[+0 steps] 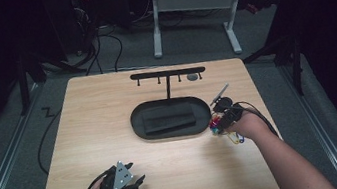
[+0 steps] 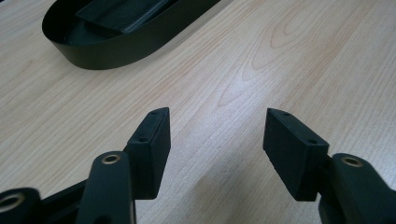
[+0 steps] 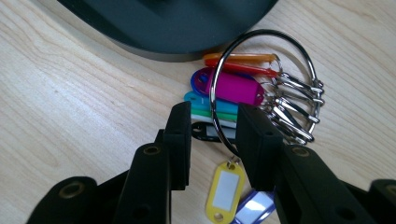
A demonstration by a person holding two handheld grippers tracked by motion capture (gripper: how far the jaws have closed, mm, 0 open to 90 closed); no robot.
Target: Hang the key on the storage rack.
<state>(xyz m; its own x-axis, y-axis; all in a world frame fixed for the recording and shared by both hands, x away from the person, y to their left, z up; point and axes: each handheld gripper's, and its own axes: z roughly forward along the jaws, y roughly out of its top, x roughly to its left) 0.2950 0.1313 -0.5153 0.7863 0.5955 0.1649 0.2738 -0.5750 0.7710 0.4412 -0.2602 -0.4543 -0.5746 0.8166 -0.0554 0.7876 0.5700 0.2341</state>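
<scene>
Right gripper view: right gripper (image 3: pixel 212 140) jaws narrowed around key ring (image 3: pixel 261 86), pads not visibly pressing; coloured tags (image 3: pixel 233 88) on table (image 3: pixel 70 116) beside black tray (image 3: pixel 187 28). Left gripper (image 2: pixel 217 149) wide, nothing between.

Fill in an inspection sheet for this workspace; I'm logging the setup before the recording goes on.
Surface: light wood table, bare around the left gripper.
Job's things: large key ring with coloured tags lying flat on the table beside the black oval tray; black hook stand rises behind the tray.
Clutter: nothing seen.
Grippers: left gripper open above bare wood; right gripper straddles the ring's wire, jaws not visibly pressing.
Cables: black cable trails from the right gripper.
Surroundings: dark room, white desk frame, floor cables.
</scene>
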